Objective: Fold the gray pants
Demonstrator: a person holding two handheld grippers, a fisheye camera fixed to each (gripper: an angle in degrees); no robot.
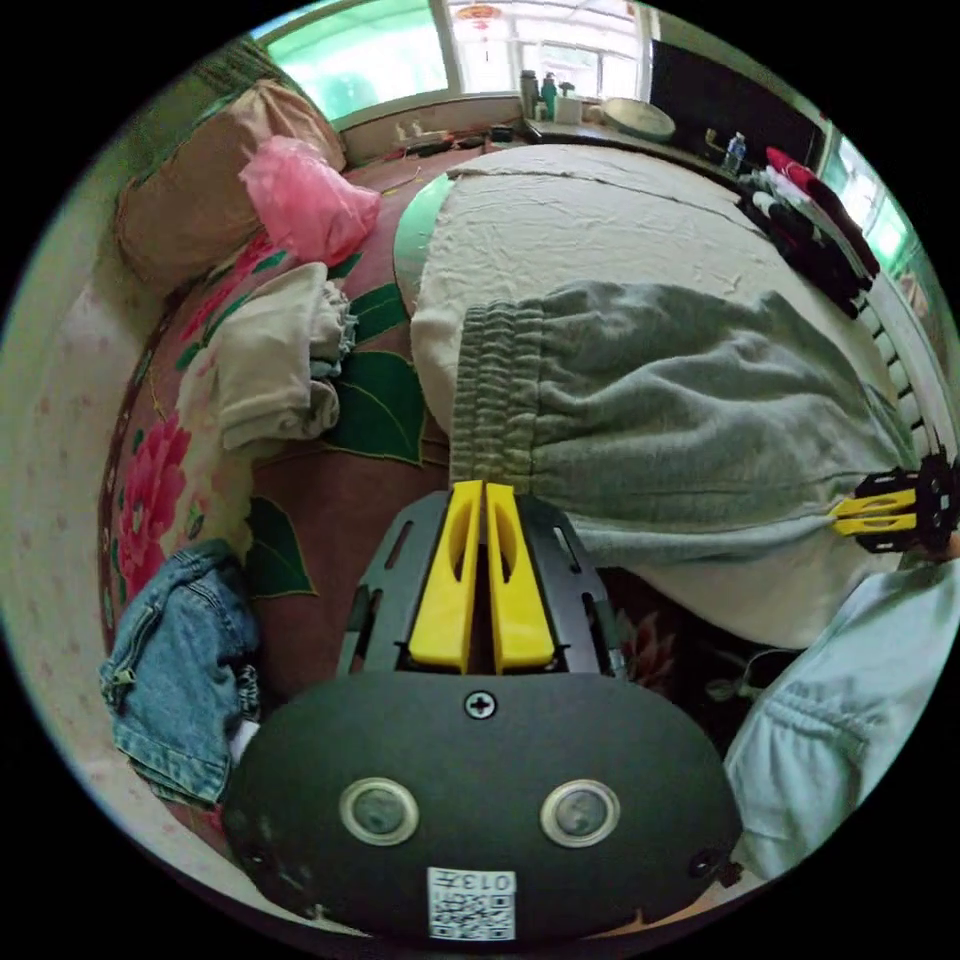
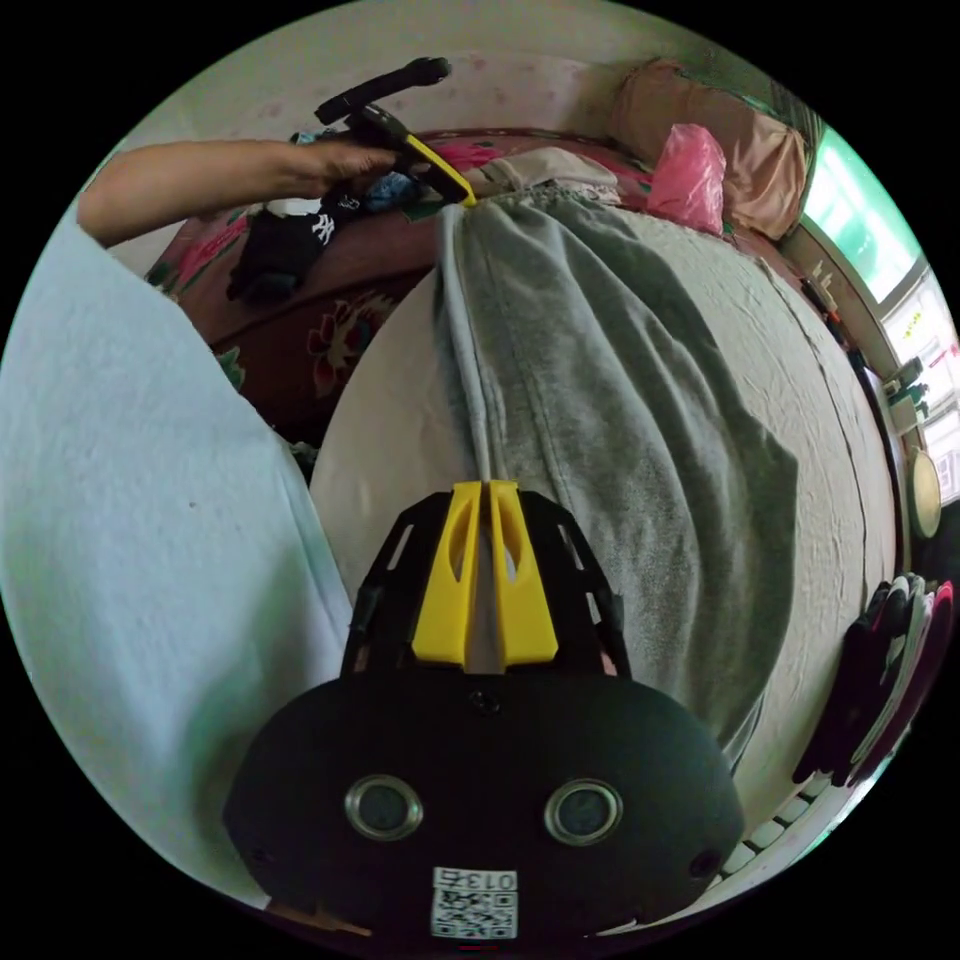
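Observation:
The gray pants (image 1: 680, 410) lie stretched over a round cream-covered table (image 1: 600, 220). My left gripper (image 1: 484, 488) is shut on the ribbed waistband at its near edge. In the same view my right gripper (image 1: 840, 512) pinches the pants' lower edge at the far right. In the right gripper view the gray pants (image 2: 600, 420) run away from my right gripper (image 2: 485, 487), which is shut on their near edge. At the far end of the pants my left gripper (image 2: 462, 195), held in a hand, clamps the waistband.
A flowered red bedspread (image 1: 330, 500) carries a cream garment (image 1: 275, 360), denim (image 1: 180, 660), a pink bag (image 1: 300, 195) and a tan pillow (image 1: 210, 190). Dark folded clothes (image 1: 815, 225) sit at the table's far edge. A person's pale sleeve (image 2: 150, 520) fills the left.

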